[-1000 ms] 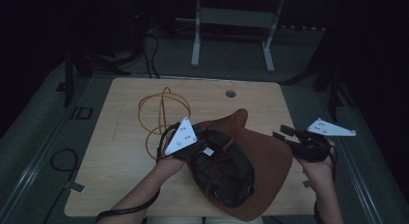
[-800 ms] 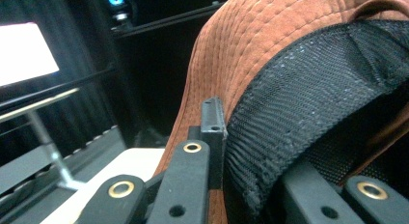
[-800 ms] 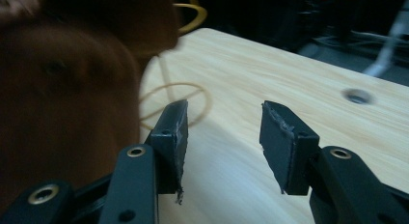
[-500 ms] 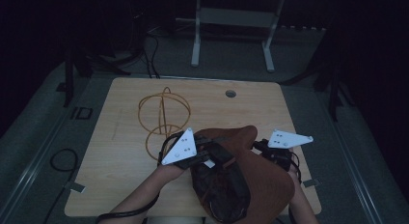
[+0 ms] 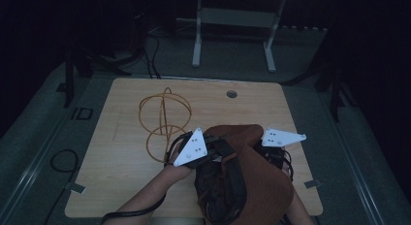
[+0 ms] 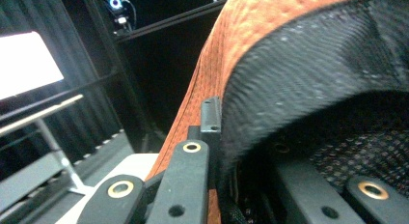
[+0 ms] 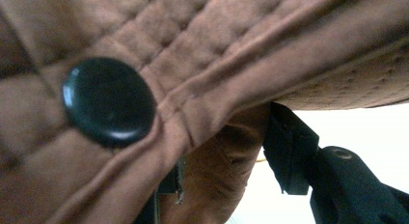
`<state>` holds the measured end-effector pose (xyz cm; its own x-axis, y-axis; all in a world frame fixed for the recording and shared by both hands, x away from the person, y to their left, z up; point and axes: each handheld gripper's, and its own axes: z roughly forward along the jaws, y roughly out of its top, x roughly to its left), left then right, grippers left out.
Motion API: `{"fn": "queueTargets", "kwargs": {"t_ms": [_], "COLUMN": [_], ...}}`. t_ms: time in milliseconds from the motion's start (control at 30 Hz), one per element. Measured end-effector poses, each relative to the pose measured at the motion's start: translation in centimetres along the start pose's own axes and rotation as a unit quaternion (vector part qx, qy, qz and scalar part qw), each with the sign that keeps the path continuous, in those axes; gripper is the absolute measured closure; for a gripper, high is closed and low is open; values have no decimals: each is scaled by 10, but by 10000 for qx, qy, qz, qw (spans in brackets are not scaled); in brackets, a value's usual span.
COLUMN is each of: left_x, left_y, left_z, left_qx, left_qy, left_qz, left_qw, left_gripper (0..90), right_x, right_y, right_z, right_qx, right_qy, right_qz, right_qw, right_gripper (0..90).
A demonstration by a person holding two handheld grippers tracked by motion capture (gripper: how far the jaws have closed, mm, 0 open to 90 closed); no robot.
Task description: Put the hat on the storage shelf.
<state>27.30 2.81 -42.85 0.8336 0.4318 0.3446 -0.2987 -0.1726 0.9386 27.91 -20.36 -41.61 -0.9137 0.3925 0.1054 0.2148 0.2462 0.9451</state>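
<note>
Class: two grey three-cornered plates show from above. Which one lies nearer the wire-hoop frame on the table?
The left gripper's plate, beside the wire-hoop frame; the right gripper's plate lies beyond the brown garment.

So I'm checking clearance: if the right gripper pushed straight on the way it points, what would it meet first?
Most likely the brown jacket itself: its quilted cloth and black button sit right ahead of the right gripper, very close, though depth is hard to judge.

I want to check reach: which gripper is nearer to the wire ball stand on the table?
Left. The left gripper sits just right of the wire ball stand, gripping the brown hat; the right gripper is farther right, beyond the hat.
</note>
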Motion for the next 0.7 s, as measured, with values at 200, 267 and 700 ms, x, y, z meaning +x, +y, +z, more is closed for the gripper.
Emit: {"fn": "queueTargets", "kwargs": {"t_ms": [200,267,700], "left_x": [1,3,16], "left_y": [0,0,9], "left_z": [2,2,-2], "left_qx": [45,44,126], "left_qy": [95,16,-35], "left_qz": [-1,-85,-682], "left_qw": [9999,10000,9976], "left_gripper": [859,858,581], "right_x": [-3,-3,-5], "right_y": [4,4,2], "right_z": [4,4,-9], "right_qx": [11,-2,-97], "right_qy": [0,-54,-212], "right_qz": [69,33,29], "right_qw": [10000,10000,9997], "right_gripper": [668,726,875]}}
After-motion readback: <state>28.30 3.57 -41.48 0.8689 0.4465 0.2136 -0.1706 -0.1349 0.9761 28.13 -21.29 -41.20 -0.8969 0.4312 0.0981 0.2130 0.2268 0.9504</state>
